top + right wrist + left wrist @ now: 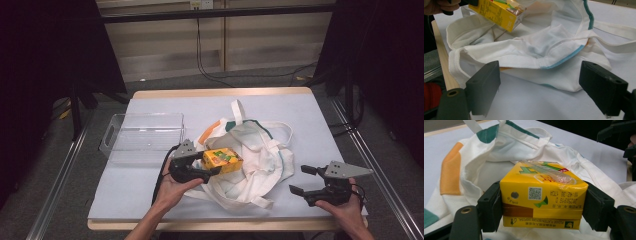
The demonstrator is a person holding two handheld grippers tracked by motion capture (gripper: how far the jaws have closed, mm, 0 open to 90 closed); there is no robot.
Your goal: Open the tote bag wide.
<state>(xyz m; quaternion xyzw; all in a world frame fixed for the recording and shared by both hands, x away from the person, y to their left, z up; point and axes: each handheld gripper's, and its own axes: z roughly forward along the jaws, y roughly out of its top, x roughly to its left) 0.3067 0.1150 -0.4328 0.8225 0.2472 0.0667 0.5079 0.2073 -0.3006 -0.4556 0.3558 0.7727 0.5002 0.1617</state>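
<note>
My left gripper (210, 165) clamps yellow carton (223, 160) over white tote bag (255, 155), mid-surface (300, 115). Right gripper (303, 180) spread wide, near right edge. Carton reads "PLEASE FLATTEN BEFORE DISPOSAL". Clear tray (142, 135) left.

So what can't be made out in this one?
- Inside of the tote bag: folded cloth hides it in the high view and right gripper view.
- Juice carton: its front is turned away in the left gripper view; the brand is unreadable.
- Clear tray: contents too faint to judge in the high view.
</note>
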